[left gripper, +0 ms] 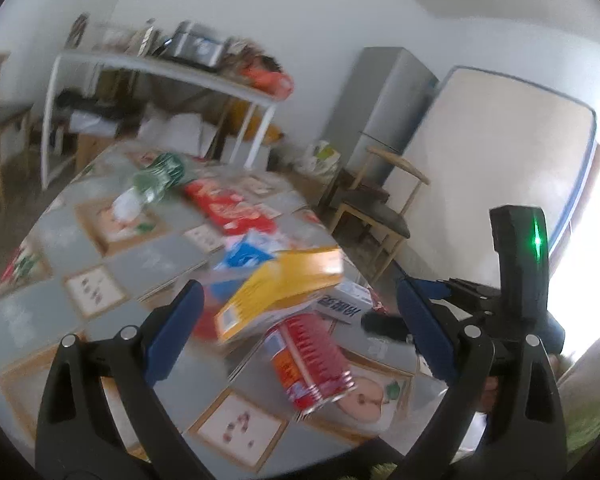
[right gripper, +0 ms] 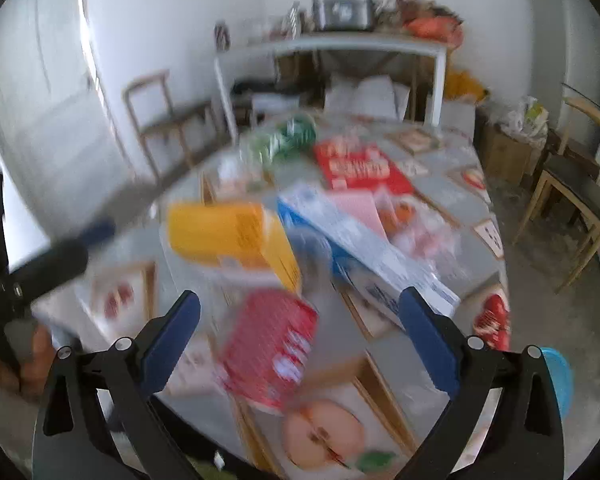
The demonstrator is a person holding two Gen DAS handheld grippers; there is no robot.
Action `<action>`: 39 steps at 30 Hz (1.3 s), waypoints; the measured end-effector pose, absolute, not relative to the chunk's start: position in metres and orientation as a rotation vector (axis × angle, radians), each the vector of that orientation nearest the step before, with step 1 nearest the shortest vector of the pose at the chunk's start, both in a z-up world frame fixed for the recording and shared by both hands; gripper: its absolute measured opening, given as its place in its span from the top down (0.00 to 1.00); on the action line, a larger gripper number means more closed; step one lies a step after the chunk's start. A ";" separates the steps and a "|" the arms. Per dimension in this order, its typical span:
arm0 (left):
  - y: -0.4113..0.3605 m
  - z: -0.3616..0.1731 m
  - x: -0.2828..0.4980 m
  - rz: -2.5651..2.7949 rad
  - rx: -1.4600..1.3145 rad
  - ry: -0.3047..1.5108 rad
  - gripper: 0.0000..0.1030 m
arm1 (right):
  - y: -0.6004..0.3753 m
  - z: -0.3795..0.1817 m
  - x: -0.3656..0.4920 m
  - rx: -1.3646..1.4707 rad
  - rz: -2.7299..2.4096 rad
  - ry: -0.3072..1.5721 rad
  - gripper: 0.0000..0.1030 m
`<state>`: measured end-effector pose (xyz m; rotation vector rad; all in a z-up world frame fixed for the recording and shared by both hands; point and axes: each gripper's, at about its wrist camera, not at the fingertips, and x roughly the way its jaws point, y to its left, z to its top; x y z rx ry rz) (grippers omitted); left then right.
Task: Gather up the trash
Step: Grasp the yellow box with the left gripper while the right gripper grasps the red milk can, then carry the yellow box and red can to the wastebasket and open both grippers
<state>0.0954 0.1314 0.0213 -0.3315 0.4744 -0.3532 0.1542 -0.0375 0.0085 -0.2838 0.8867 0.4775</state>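
Grey-and-tan checked oilcloth printed with fruit pictures covers the table (left gripper: pixel 40 312) (right gripper: pixel 452 208), which carries all the litter. Behind it against the wall stands a white metal shelf rack (left gripper: pixel 148 68) (right gripper: pixel 340 46) loaded with blurred clutter, and a wooden chair with a dark seat (left gripper: pixel 374 212) (right gripper: pixel 580 196) sits off the table's right side.

On the far part of the table lies a flat red printed package (left gripper: pixel 228 206) (right gripper: pixel 360 168), with a crumpled green-and-clear plastic bottle (left gripper: pixel 156 178) (right gripper: pixel 284 140) on its side just beside it. Nearer, a blue-and-white flattened carton (left gripper: pixel 246 254) (right gripper: pixel 364 240) lies partly under a yellow cardboard box (left gripper: pixel 284 292) (right gripper: pixel 232 240), which is tilted with one end raised. A small white box with blue lettering (left gripper: pixel 346 304) touches the yellow one's right edge. Closest to the cameras is a red-and-white ridged snack packet (left gripper: pixel 312 360) (right gripper: pixel 272 352), lying flat just in front of the yellow box.

Both tools hover above this heap, touching nothing. The left gripper (left gripper: pixel 300 328) has its blue-padded fingers (left gripper: pixel 176 332) spread wide and empty. The right gripper (right gripper: pixel 300 336) likewise has its fingers (right gripper: pixel 428 340) wide apart with nothing between them. Motion blur smears much of the right wrist view.
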 end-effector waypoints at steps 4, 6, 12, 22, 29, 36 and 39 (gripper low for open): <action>0.107 0.016 0.120 -0.361 -0.216 0.565 0.25 | -0.050 -0.013 0.149 -0.199 0.445 0.962 0.06; 0.101 0.015 0.128 -0.365 -0.156 0.594 0.28 | -0.051 -0.025 0.144 -0.104 0.428 0.970 0.06; 0.088 0.022 0.134 -0.395 0.062 0.606 0.31 | -0.045 -0.050 0.137 -0.023 0.400 0.976 0.08; 0.079 0.021 0.155 -0.307 0.096 0.588 0.42 | -0.039 -0.064 0.158 -0.062 0.438 1.035 0.15; 0.071 0.020 0.154 -0.316 0.154 0.601 0.46 | -0.032 -0.068 0.162 -0.076 0.478 1.057 0.18; 0.074 0.021 0.153 -0.327 0.160 0.624 0.54 | -0.032 -0.071 0.166 -0.027 0.524 1.096 0.18; 0.074 0.021 0.153 -0.327 0.159 0.624 0.59 | -0.034 -0.076 0.172 0.018 0.527 1.127 0.18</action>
